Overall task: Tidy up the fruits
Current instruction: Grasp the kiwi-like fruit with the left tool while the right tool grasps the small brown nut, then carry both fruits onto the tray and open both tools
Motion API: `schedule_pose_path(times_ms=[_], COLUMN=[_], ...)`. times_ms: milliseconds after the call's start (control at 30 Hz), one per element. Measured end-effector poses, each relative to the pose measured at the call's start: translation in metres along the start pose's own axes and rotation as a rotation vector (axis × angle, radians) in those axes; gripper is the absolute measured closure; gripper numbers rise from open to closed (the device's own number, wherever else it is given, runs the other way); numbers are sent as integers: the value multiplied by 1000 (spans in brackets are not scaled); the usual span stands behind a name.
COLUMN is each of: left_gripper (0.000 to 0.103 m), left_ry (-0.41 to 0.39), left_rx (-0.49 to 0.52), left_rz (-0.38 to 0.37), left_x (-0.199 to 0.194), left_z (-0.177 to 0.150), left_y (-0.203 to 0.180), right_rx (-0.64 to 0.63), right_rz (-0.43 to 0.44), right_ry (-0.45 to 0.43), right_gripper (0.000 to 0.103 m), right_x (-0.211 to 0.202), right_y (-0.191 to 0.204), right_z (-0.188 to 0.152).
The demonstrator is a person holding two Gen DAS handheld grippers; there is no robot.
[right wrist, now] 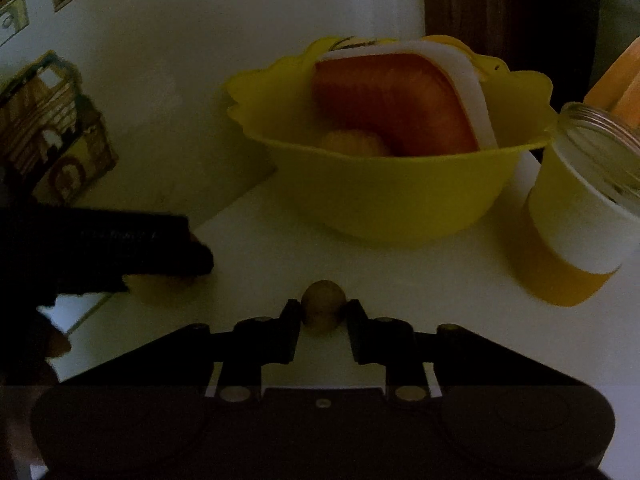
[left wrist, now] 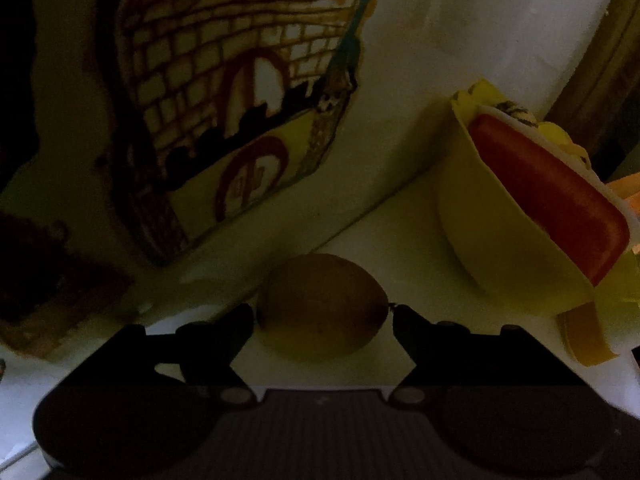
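both grippers, left gripper [left wrist: 322,318] and right gripper [right wrist: 323,312], each pinching kiwi [left wrist: 322,306]

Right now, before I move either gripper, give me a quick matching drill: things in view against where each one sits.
Things:
1. kiwi
2. small brown fruit
3. watermelon slice
4. jar

Places:
A. inside the yellow bowl
B. standing right of the bowl
C. between the left gripper fingers
D. between the right gripper fingers

Pairs: 1-C, 2-D, 3-A, 4-B
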State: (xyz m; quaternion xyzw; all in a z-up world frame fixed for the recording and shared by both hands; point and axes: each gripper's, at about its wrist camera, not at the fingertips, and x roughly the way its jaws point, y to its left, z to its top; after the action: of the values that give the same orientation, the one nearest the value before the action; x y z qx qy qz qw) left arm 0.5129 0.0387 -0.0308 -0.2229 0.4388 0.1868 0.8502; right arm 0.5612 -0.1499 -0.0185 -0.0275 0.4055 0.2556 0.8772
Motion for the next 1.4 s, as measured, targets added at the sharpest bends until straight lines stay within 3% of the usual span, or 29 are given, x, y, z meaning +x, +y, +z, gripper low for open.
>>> schedule_pose_path(times_ms=[100, 733, 1167, 1400], left_gripper=[30, 31, 31, 31], left_ry=[-5, 29, -47, -127], left_rx=[5, 48, 102, 227], left_rz=[-1, -62, -146, -274], left_x=[1, -33, -103, -154], left_z=[1, -38, -89, -142], left_y=[-1, 5, 23, 35], right_rx=[6, 63, 103, 146], right_rz=[0, 31, 28, 16], right_ry=[-2, -4, -102, -249], right_gripper=[76, 76, 76, 76], right_x=[-2, -46, -141, -216], right_y=[0, 11, 23, 31], right_z=[-3, -33, -85, -145])
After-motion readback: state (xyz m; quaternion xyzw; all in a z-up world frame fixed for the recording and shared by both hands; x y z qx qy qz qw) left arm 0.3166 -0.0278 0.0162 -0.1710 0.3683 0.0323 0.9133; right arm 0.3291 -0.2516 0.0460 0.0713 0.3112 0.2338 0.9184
